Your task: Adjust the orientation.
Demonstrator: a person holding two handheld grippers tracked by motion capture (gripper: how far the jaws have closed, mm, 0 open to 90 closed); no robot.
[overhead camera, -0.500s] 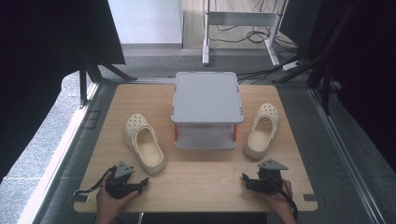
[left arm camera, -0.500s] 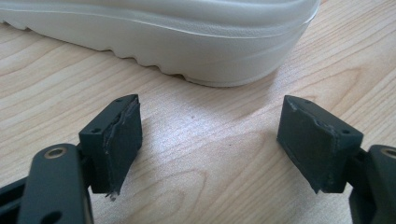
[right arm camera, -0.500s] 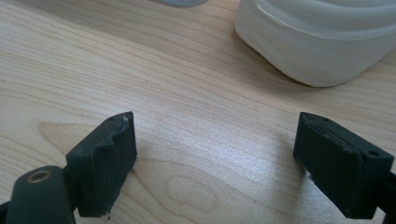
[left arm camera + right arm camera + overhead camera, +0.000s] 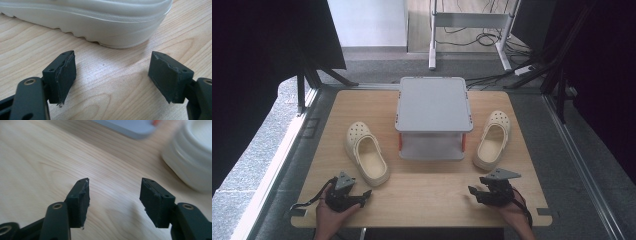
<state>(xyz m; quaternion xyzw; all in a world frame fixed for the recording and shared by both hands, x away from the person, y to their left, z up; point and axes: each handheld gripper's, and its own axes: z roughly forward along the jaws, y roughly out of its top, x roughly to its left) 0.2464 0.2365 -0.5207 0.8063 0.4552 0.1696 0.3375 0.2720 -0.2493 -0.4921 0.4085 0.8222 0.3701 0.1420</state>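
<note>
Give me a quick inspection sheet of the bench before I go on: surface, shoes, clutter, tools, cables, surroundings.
Surface: wooden table, bare between the hands.
Job's things: left clog and right clog, cream, each upright on its sole, either side of the grey two-level rack.
Clutter: nothing seen.
Grippers: left tool open, empty, near the left clog's heel; right tool open, empty, on the table's near edge.
Cables: one trails from the left tool; more on the floor beyond.
Surroundings: dark curtains, metal frame legs.

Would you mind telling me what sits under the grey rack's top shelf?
Under the grey rack, a pale lower shelf shows, apparently bare; its rear part is covered by the top.
</note>
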